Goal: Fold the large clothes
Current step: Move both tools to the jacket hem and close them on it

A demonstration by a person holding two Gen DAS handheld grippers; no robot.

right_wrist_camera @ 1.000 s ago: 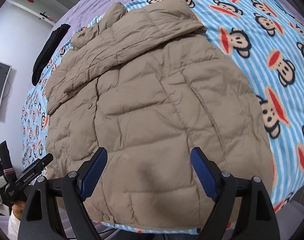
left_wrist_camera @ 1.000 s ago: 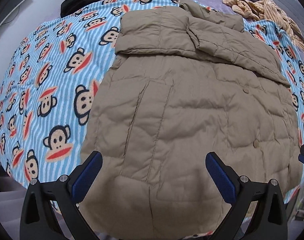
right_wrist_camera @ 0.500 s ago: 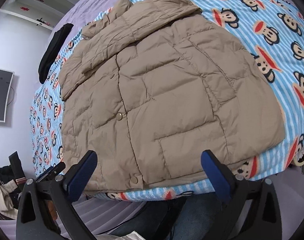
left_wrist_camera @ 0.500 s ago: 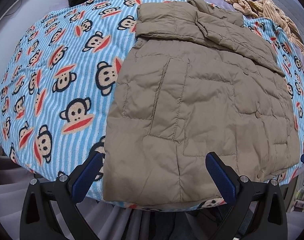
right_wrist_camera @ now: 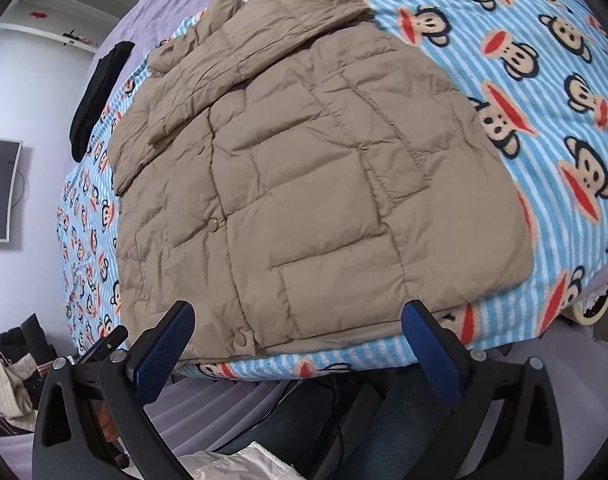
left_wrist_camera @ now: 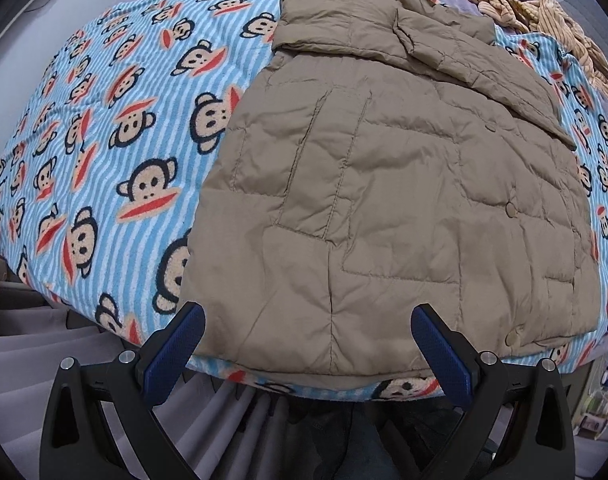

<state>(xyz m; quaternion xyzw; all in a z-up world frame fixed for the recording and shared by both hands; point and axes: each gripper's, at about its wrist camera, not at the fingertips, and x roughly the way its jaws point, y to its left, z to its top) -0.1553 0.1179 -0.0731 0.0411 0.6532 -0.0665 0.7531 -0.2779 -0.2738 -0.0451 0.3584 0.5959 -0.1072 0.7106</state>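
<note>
A tan quilted puffer jacket lies flat on a bed, hem toward me, sleeves folded across its top. It also shows in the right wrist view. My left gripper is open and empty, its blue pads just off the hem at the bed's near edge. My right gripper is open and empty, also at the hem. The left gripper's body shows at the lower left of the right wrist view.
The jacket rests on a blue striped monkey-print blanket over a purple bedspread. A black garment and striped tan clothes lie at the far side. The bed skirt hangs below the near edge.
Both grippers have drawn back from over the jacket to the near edge of the bed. The hem and bed skirt have come into view. Both stay open.
</note>
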